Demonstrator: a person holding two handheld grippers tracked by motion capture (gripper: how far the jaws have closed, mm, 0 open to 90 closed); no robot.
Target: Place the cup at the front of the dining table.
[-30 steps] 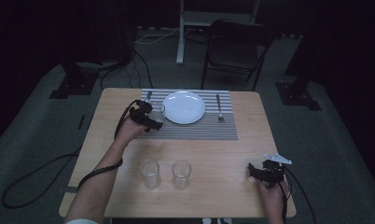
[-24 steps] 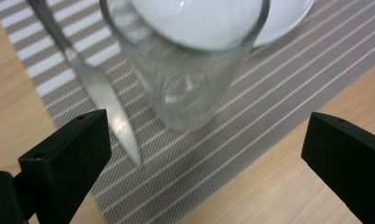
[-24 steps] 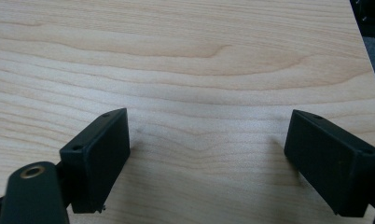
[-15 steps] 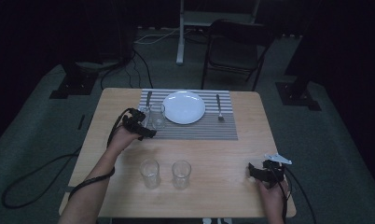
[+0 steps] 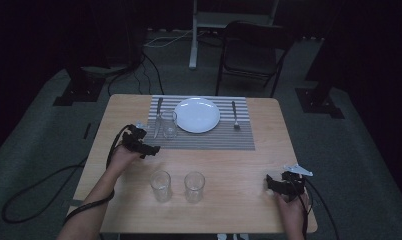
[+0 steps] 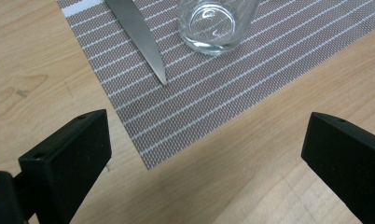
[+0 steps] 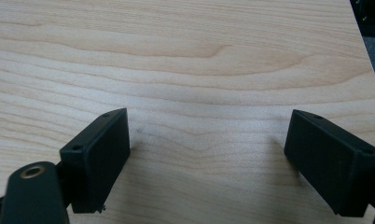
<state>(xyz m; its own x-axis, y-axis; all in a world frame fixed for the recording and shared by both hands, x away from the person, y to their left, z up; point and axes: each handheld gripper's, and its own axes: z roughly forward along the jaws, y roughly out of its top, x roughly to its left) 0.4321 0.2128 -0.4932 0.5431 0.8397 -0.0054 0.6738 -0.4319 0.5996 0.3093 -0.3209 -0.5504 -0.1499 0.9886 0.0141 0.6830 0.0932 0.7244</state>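
Dim room all around, with a wooden table (image 5: 139,107) carrying a striped placemat (image 5: 209,140). Glass (image 5: 168,124) is sitting on the mat's left side by the knife (image 6: 140,35). Left gripper (image 5: 145,148), jaws wide and empty, is pulling back near-left of it since a second ago. Right gripper (image 5: 281,184) is resting wide open near the right corner.

Dim room, dark curtains all round, grey carpet floor (image 5: 49,130); a black folding chair (image 5: 251,55) stands beyond the wooden table (image 5: 229,210), cables (image 5: 154,42) trailing behind
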